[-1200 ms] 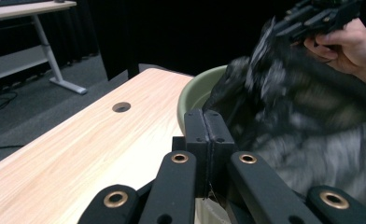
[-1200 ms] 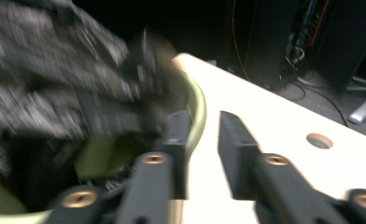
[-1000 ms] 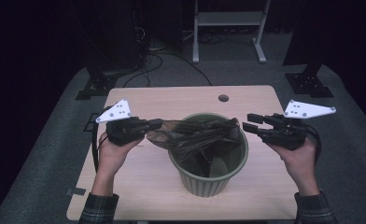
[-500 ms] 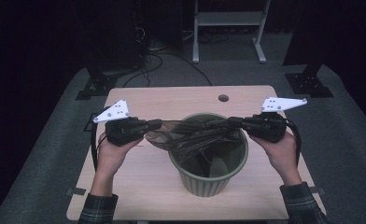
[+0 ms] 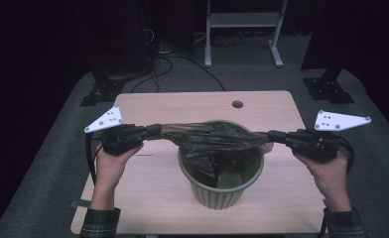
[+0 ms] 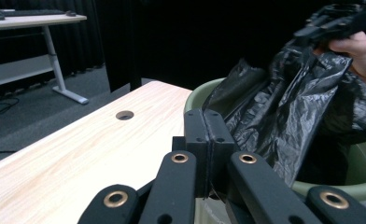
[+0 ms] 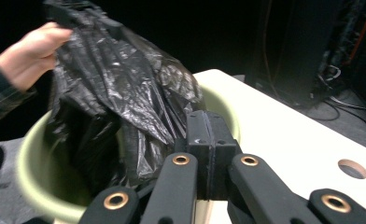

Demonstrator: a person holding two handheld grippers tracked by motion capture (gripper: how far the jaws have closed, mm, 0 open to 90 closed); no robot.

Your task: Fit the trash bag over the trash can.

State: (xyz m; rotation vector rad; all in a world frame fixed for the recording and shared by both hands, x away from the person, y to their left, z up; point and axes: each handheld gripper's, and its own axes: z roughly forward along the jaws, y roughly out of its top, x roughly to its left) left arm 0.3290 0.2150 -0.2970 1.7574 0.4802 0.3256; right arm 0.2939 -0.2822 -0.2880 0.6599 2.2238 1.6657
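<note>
Right hand-held gripper [image 5: 274,135] outward, black bag [image 5: 212,136] taut

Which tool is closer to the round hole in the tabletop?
Left. The left tool sits closer to the hole, at the bin's left side; the right tool is farther out on the right. Both pinch the black bag.

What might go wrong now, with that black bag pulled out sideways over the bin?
1. The thin black plastic bag is stretched taut between the left gripper and right gripper; it might tear or slip from the shut jaws.
2. Part of the bag hangs inside the green ribbed plastic bin; pulling upward may tip the bin.
</note>
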